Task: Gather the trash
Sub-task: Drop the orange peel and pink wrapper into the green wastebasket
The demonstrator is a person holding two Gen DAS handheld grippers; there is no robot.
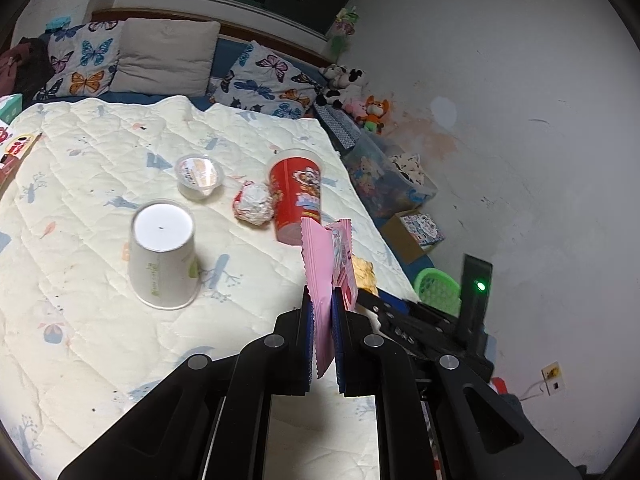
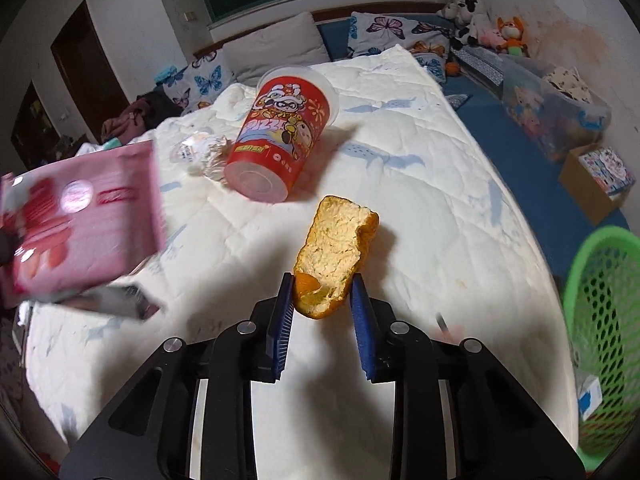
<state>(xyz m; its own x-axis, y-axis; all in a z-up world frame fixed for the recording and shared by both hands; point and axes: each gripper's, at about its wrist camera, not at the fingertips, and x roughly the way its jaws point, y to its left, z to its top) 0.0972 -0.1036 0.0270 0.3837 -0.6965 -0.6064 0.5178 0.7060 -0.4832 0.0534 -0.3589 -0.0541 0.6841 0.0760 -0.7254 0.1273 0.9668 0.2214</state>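
Note:
My left gripper (image 1: 321, 294) is shut on a pink snack wrapper (image 1: 322, 276) and holds it upright above the quilted bed (image 1: 100, 340); the wrapper also shows blurred at the left of the right wrist view (image 2: 84, 216). My right gripper (image 2: 323, 286) is shut on a piece of bread (image 2: 336, 248) above the bed. On the bed lie a red printed cup (image 1: 296, 196) on its side, a crumpled foil ball (image 1: 254, 204), a clear lidded tub (image 1: 199, 176) and an upturned white paper cup (image 1: 162, 254).
A green mesh basket (image 2: 604, 320) stands on the floor off the bed's right edge, also in the left wrist view (image 1: 436, 286). A cardboard box (image 2: 592, 184), a plastic storage bin (image 2: 552, 116) and plush toys (image 2: 484, 24) line the wall. Pillows (image 1: 168, 56) lie at the headboard.

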